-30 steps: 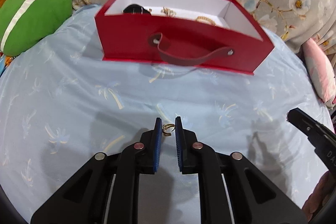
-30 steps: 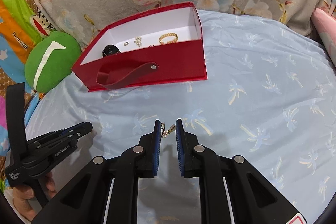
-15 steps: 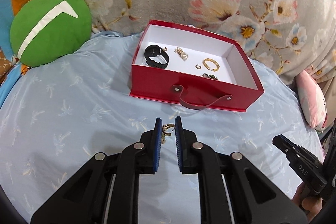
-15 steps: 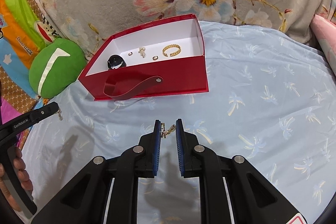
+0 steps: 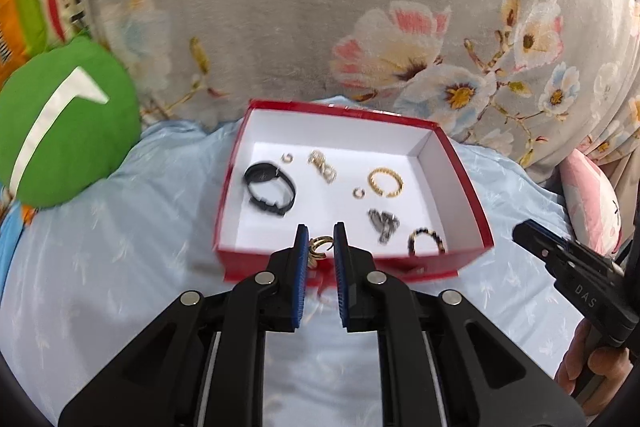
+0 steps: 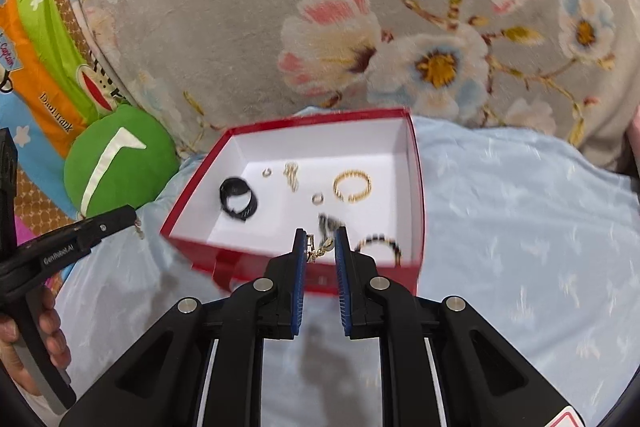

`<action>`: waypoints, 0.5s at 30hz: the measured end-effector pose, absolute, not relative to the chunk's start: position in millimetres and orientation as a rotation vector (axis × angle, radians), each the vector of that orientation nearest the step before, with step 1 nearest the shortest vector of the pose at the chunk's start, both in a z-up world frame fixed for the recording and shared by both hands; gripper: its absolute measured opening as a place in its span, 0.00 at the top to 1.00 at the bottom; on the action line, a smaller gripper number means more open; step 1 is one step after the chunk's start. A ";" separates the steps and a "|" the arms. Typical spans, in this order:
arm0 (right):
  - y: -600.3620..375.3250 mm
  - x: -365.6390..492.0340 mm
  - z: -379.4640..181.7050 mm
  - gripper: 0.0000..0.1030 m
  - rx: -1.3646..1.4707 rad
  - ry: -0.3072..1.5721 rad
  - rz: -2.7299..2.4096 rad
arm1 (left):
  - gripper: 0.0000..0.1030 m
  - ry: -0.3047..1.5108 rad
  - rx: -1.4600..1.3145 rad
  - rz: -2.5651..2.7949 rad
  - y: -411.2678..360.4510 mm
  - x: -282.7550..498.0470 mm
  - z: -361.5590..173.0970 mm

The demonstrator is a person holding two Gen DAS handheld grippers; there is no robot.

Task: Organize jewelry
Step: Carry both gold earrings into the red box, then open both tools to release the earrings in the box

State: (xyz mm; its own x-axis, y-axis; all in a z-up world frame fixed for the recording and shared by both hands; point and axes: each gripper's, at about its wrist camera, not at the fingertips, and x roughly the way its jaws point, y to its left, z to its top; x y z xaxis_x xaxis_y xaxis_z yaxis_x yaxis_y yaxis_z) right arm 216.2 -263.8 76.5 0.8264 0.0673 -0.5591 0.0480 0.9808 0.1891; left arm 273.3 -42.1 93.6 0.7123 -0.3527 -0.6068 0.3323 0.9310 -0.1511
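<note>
Left gripper [image 5: 320,247]: pinched on a small gold ring [image 5: 320,246], poised over the near wall of the red box [image 5: 352,269].
Right gripper [image 6: 320,247]: clamped on a gold clasp piece [image 6: 318,250], likewise at the near wall.
Box contents: black band [image 5: 270,193], gold bracelet [image 5: 385,182], beaded bracelet [image 5: 426,240] and small earrings on the white floor.
Setting: the box sits on a pale blue sheet [image 5: 120,235], with a green cushion [image 5: 60,123] to its left.
Doing it well: I'd carry each piece over a bare white patch, lower it close, then let go so it doesn't bounce or tangle.

Left gripper [image 5: 320,239] angled downward, jaws nearly closed, right gripper [image 6: 320,241] likewise, 2 hands gripping handles
</note>
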 end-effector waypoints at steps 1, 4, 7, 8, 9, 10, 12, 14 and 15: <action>-265.4 229.0 78.3 0.88 0.203 0.605 0.013 | 0.88 0.678 -0.027 -0.385 -49.4 285.6 94.4; -272.6 272.3 77.6 0.87 0.220 0.633 0.019 | 0.88 0.690 -0.019 -0.396 -71.1 324.6 92.6; -277.7 311.6 68.4 0.87 0.228 0.673 0.006 | 0.88 0.693 0.012 -0.384 -92.4 359.3 86.2; -279.8 323.5 64.1 0.87 0.233 0.688 0.000 | 0.88 0.696 0.018 -0.383 -97.6 367.1 83.8; -282.4 337.6 58.3 0.87 0.235 0.711 -0.005 | 0.88 0.714 0.023 -0.377 -105.0 381.7 77.4; -284.8 348.1 52.6 0.87 0.236 0.730 -0.012 | 0.88 0.736 0.027 -0.382 -110.2 392.3 71.5; -288.0 365.4 41.6 0.87 0.248 0.767 -0.025 | 0.88 0.774 0.024 -0.379 -117.1 408.1 59.4; -292.1 380.6 27.7 0.87 0.265 0.814 -0.032 | 0.88 0.813 0.024 -0.373 -122.4 421.7 44.7; -293.0 384.4 23.0 0.87 0.266 0.829 -0.038 | 0.88 0.824 0.028 -0.370 -123.4 424.6 39.7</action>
State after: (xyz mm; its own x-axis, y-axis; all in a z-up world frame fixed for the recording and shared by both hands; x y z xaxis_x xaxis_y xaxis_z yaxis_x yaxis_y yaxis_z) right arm 384.4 -293.0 23.0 0.6770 0.0697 -0.7326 0.1371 0.9661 0.2186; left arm 424.6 -123.4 39.7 0.6192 -0.3106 -0.7212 0.3320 0.9359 -0.1180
